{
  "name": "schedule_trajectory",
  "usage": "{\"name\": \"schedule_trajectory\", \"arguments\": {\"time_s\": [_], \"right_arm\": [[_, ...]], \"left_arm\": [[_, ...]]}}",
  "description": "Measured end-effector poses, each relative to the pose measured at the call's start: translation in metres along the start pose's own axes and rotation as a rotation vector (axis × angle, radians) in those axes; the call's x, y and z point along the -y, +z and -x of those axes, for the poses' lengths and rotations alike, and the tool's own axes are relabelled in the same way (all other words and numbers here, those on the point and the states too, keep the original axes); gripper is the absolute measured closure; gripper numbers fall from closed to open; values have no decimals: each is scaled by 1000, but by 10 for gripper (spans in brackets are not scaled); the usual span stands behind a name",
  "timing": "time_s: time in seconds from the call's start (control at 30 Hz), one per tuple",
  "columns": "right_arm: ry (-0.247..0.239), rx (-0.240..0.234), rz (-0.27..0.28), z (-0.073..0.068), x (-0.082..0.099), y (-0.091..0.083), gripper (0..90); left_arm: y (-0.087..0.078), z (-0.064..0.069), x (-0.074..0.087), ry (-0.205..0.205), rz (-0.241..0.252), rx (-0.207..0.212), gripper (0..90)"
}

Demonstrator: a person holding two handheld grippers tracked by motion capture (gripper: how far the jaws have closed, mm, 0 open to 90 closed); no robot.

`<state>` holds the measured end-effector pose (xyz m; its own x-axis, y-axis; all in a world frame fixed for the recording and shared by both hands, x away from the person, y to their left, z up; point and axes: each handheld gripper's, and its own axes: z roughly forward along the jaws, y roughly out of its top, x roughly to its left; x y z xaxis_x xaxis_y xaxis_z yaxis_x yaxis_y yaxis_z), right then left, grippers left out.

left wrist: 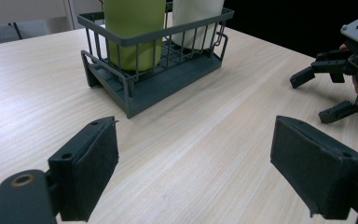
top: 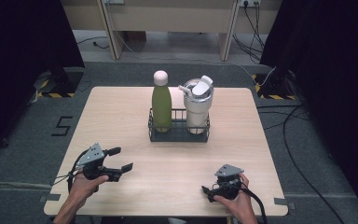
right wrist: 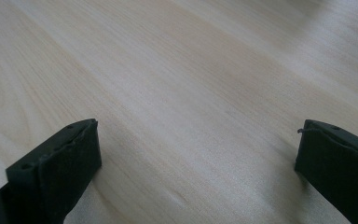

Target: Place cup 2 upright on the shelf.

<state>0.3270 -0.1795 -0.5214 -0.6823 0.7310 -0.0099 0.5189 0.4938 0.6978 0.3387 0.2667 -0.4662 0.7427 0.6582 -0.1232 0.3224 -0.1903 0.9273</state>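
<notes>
Centrally, basket (top: 179,134) holds green bottle (top: 161,103) left, white tumbler (top: 197,108) right; both upright. Left gripper (top: 121,159), right gripper (top: 207,192) near basket: spread wide, empty.

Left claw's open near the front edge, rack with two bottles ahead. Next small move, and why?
Probably ease the left claw forward toward the green bottle in the rack. Its jaws stand open with nothing between them, bare table lies ahead, and that bottle stands on its side.

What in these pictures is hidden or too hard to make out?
- Green bottle: top cut off by the upper edge in the left gripper view.
- White tumbler: likewise cut off, and partly behind the basket bars.
- Right claw: tips partly hidden by its own body and the hand in the high view.
</notes>
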Motion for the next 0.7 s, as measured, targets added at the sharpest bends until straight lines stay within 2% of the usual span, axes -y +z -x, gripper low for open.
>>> {"name": "schedule_trajectory", "arguments": {"time_s": [0.43,0.7], "right_arm": [[0,0,0,0,0,0,4],[0,0,0,0,0,0,4]], "left_arm": [[0,7,15,5,-16,5,149],[-1,12,27,25,-52,0,149]]}}
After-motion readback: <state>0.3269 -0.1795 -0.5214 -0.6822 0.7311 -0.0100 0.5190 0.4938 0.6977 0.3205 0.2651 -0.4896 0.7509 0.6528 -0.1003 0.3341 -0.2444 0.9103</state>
